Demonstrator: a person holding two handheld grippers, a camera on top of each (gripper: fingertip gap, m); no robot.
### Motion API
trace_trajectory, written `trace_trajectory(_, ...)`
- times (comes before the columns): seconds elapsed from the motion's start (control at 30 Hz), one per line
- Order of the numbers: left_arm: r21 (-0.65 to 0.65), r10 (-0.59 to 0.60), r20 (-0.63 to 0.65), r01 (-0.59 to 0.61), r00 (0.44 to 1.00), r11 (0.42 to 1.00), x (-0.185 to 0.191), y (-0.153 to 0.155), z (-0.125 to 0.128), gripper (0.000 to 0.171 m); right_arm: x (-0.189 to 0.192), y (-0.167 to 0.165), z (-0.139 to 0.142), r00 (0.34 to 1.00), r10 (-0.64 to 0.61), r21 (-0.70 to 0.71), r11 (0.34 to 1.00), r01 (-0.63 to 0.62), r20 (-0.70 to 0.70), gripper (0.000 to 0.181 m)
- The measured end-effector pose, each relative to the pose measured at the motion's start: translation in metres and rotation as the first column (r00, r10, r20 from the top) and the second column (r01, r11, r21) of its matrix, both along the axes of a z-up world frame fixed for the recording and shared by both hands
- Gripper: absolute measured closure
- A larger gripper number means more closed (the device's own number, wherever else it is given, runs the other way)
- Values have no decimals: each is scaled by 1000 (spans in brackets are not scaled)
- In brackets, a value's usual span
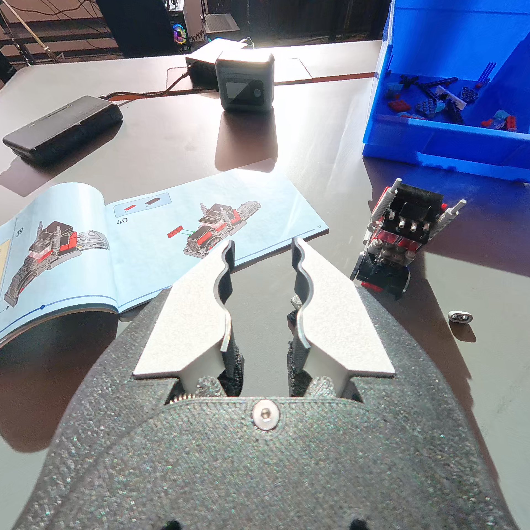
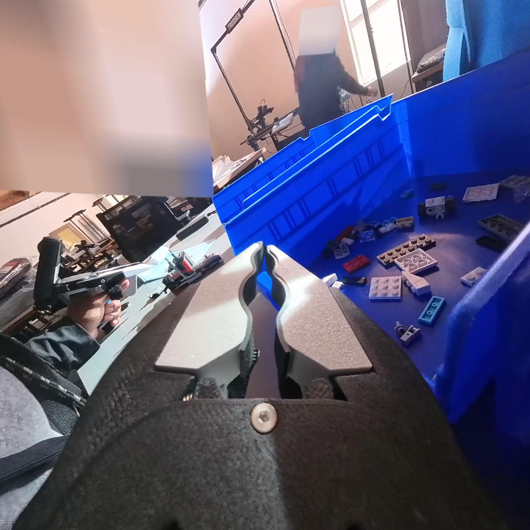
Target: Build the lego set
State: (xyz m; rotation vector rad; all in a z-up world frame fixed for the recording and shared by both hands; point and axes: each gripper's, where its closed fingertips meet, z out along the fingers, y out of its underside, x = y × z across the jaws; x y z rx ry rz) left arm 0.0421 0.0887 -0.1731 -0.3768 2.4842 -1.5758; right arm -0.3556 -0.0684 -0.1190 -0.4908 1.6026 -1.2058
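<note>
Lego truck (image 1: pixel 398 241), studded plastic, stands beside the left hand-held gripper (image 1: pixel 262 246), wavy-fingered and released; right hand-held gripper (image 2: pixel 265 249) nearly clenched, empty.

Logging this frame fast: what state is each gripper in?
Left gripper: open, holding nothing, above the table.
Right gripper: shut, nothing visible between its fingers, at the blue bin.

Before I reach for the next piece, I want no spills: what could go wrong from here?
1. The half-built truck lies tipped on the table, close beside the open left tongs; a sideways sweep could knock it.
2. A small grey piece lies loose on the table by the truck and could easily be brushed away.
3. The right tongs are nearly shut at the blue bin wall; they may need to open before picking among the loose bricks.
</note>
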Motion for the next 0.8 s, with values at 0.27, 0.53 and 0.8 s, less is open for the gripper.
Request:
trace_trajectory(0.27,-3,-2,0,2,1000,1000,0,0,0,131,1,0,-1,1000,0,2,1000,0,-8,181)
trace_trajectory(0.53,-4,-3,2,3,1000,1000,-1,0,1,131,1,0,0,1000,4,1,1000,-4,-5,181)
trace_trajectory(0.8,-4,-5,2,5,1000,1000,-1,0,1,131,1,0,0,1000,3,1,1000,-3,-6,181)
